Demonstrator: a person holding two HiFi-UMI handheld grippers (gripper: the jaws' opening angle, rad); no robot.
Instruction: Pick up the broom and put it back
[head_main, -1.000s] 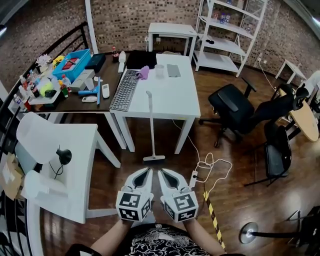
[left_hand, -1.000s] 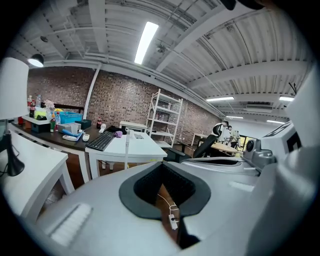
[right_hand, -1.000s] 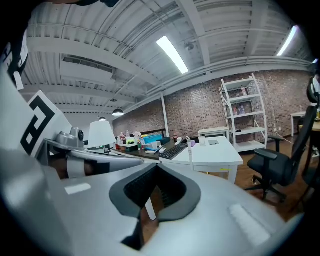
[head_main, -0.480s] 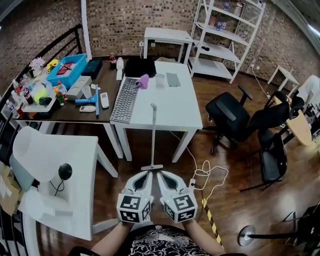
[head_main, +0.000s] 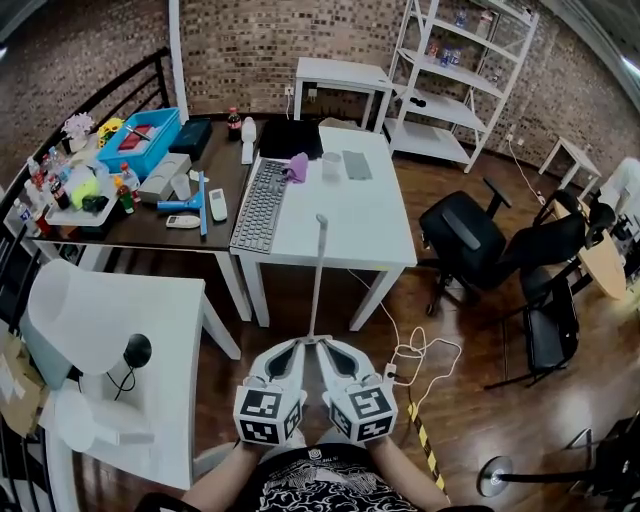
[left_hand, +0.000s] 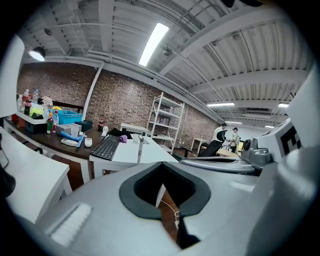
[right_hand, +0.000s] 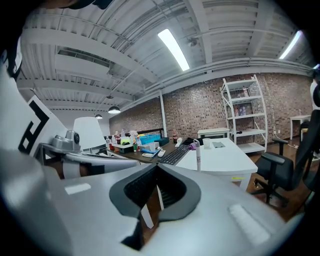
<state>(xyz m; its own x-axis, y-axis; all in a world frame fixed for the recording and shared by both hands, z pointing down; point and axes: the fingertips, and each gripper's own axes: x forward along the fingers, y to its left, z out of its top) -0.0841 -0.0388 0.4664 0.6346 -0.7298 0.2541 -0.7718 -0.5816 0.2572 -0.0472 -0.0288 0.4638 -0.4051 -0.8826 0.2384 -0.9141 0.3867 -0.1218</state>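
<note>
Left claw (head_main: 297, 343) and right claw (head_main: 325, 343), both closed and empty, far closer to the upright broom (head_main: 317, 280) than before.

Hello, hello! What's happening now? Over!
Left gripper, right gripper shut, empty. Broom upright by table, untouched. Cable lies right of grippers.

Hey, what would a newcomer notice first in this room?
A broom stands upright in front of the white table, right ahead of the left tongs and right tongs. To the left, a dark desk is crowded with small things and a blue bin.
</note>
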